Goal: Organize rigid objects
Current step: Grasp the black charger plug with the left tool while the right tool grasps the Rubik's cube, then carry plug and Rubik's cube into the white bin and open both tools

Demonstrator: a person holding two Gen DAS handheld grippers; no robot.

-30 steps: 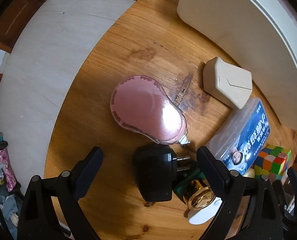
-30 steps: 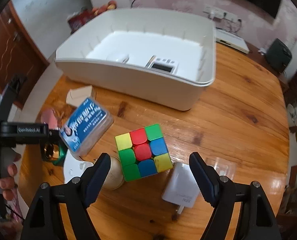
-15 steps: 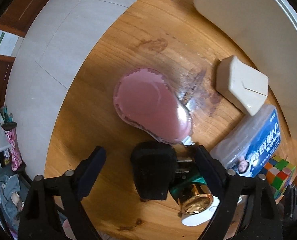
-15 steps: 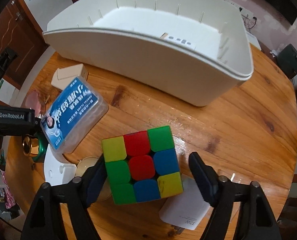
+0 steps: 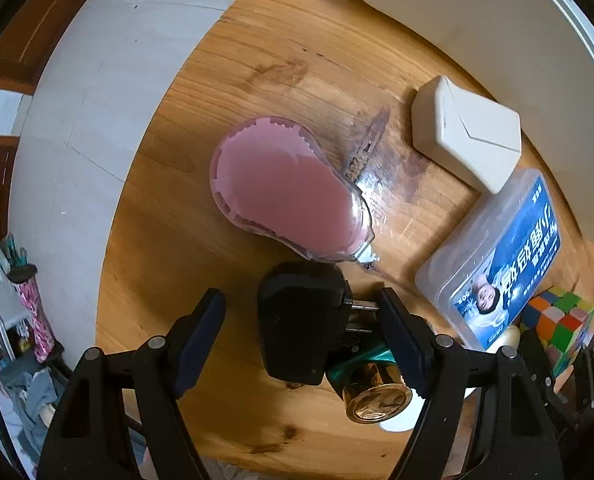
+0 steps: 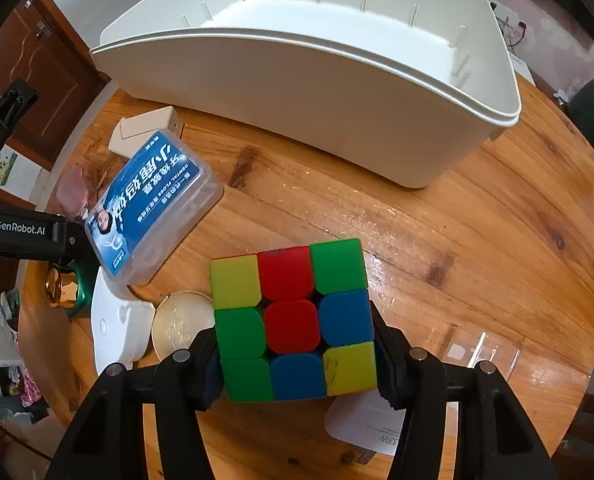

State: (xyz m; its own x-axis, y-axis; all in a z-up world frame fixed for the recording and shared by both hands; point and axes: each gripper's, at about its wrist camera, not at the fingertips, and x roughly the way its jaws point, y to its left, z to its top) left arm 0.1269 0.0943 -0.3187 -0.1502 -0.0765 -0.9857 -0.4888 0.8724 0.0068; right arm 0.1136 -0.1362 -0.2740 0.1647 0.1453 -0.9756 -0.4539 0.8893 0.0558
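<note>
A black plug adapter (image 5: 301,320) lies on the round wooden table (image 5: 257,80) between the jaws of my left gripper (image 5: 301,332). Those jaws are closing; the right pad is at the prongs, while a gap remains on the left. A colour cube (image 6: 293,320) sits between the jaws of my right gripper (image 6: 297,364), which are closing with both pads against its sides. The same cube (image 5: 561,324) shows at the right edge of the left wrist view. A big white bin (image 6: 337,92) stands beyond it.
Near the black adapter lie a pink flat case (image 5: 285,188), a white box (image 5: 465,136), a blue dental floss box (image 6: 153,208) and a gold-capped green bottle (image 5: 377,400). A gold disc (image 6: 181,324), a white plate (image 6: 117,328) and a white charger (image 6: 369,420) crowd the cube.
The left gripper has come down around the black adapter and its jaws have narrowed. The right gripper has sunk over the cube and its jaws have closed in to the cube's sides.
</note>
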